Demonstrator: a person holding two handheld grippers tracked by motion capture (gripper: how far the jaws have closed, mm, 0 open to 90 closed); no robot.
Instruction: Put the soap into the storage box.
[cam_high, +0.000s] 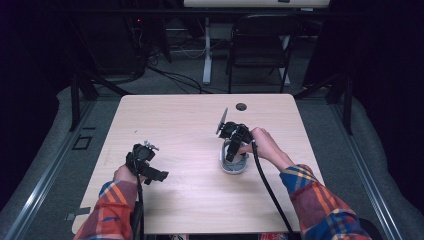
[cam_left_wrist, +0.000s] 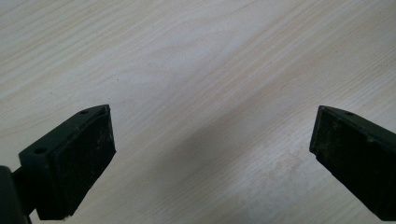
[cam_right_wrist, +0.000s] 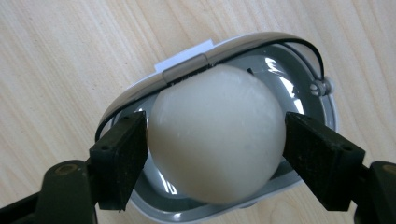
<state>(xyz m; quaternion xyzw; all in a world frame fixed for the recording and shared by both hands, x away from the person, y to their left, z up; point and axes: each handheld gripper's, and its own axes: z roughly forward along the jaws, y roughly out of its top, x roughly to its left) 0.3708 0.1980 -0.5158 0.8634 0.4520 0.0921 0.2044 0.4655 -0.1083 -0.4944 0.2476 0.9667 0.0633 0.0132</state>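
A smooth white egg (cam_right_wrist: 215, 140) sits in an oval grey holder (cam_right_wrist: 306, 91) with a white rim and a thin black wire along its edge. My right gripper (cam_right_wrist: 215, 135) reaches down over it, one black pad against each side of the egg. From above, the right gripper (cam_high: 234, 149) stands over the holder (cam_high: 235, 169) right of the table's middle. My left gripper (cam_high: 147, 167) rests near the table's left front. Its jaws (cam_left_wrist: 212, 135) stand wide open over bare wood with nothing between them.
The light wooden table (cam_high: 190, 200) has a round cable hole (cam_high: 241, 106) near its far edge. Beyond it stand a dark folding chair (cam_high: 260, 45) and a white desk leg (cam_high: 207, 50). Cables lie on the grey floor behind.
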